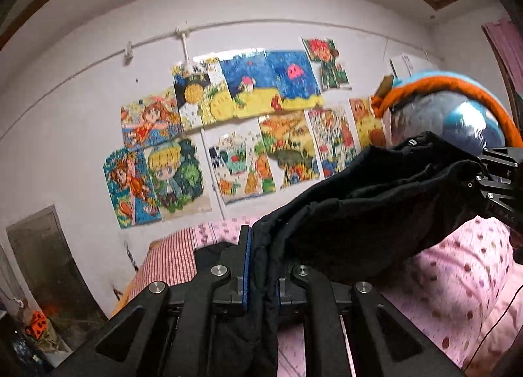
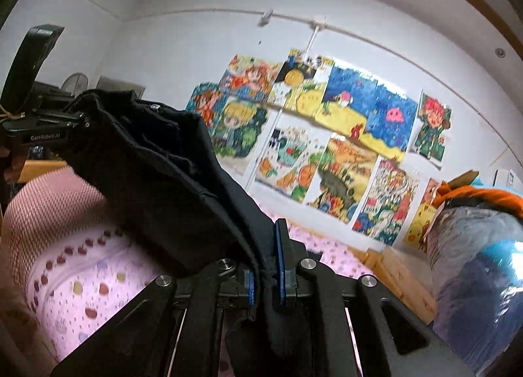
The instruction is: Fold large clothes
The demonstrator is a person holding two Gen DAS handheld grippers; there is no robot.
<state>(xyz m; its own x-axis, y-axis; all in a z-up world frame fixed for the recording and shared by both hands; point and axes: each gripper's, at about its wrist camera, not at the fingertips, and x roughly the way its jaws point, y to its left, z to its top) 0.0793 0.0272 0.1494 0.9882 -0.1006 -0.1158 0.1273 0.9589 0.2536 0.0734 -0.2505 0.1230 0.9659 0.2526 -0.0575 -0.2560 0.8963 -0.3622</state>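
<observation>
The one clear marking is "GenRobot.AI", in pale letters on the black side of the left claw (image 2: 83,122), at about nine o'clock in the right wrist view. In the left wrist view, faint letters sit on the right claw (image 1: 482,174) at three o'clock, too blurred to read. The wall drawings (image 2: 327,135) carry no legible words.

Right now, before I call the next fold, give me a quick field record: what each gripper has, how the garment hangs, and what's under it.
left gripper: shut on the black garment
right gripper: shut on the same garment
garment state: lifted, stretched between both grippers, sagging in folds
surface below: bed with pink patterned bedding
beside bed: blue and orange bundle, partly wrapped in plastic
backdrop: children's drawings on the white wall
</observation>
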